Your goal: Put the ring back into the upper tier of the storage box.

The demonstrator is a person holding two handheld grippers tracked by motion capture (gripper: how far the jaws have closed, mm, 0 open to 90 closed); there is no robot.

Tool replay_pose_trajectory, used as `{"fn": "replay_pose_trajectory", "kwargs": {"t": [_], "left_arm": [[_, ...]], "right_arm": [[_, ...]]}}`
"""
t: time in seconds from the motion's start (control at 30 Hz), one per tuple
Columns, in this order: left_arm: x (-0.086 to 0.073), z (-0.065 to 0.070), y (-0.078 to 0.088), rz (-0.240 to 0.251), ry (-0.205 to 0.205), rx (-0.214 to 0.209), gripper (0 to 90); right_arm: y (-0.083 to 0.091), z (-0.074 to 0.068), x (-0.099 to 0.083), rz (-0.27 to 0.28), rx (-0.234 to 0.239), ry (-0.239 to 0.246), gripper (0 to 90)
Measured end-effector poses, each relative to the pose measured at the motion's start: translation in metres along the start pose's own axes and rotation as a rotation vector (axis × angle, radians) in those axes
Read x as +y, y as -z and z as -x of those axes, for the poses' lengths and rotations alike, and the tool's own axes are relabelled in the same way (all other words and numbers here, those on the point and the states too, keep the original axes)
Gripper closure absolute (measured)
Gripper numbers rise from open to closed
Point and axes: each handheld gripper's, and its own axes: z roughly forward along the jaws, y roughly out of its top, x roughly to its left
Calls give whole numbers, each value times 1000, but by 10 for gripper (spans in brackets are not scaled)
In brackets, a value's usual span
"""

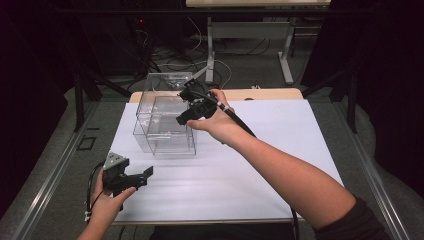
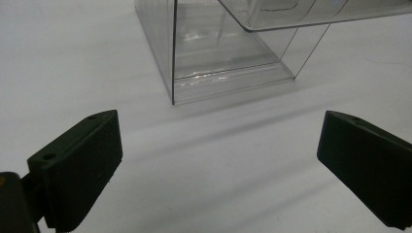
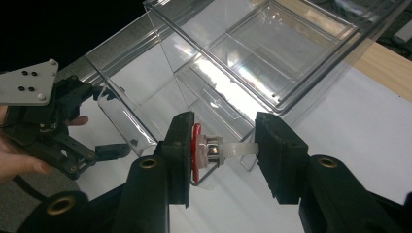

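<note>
A clear plastic box (image 1: 165, 125) with a pulled-out upper tray stands at the far left of the white sheet (image 1: 280, 150). My right gripper (image 1: 186, 118) hovers over the box's right side, shut on a small item (image 3: 206, 151) that has a red disc, a metal part and a clear strap. In the right gripper view the jaws (image 3: 223, 141) point down at the open tray (image 3: 272, 43). My left gripper (image 1: 141, 177) rests low near the sheet's front left corner. Its jaws are wide open and empty (image 2: 218, 141), facing the box (image 2: 223, 58).
The sheet covers a wooden table whose bare edge (image 1: 265, 94) shows at the back. Beyond it are a desk's legs (image 1: 286, 55) and cables on the floor. The left gripper's grey plate (image 3: 29, 82) shows at the left of the right gripper view.
</note>
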Motion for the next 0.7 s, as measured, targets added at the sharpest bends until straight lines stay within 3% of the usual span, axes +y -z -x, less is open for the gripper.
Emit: {"fn": "replay_pose_trajectory", "kwargs": {"t": [0.7], "left_arm": [[-1,-1,0,2,2,1,27]], "right_arm": [[-24,-18,10,-11,27,24,592]]}}
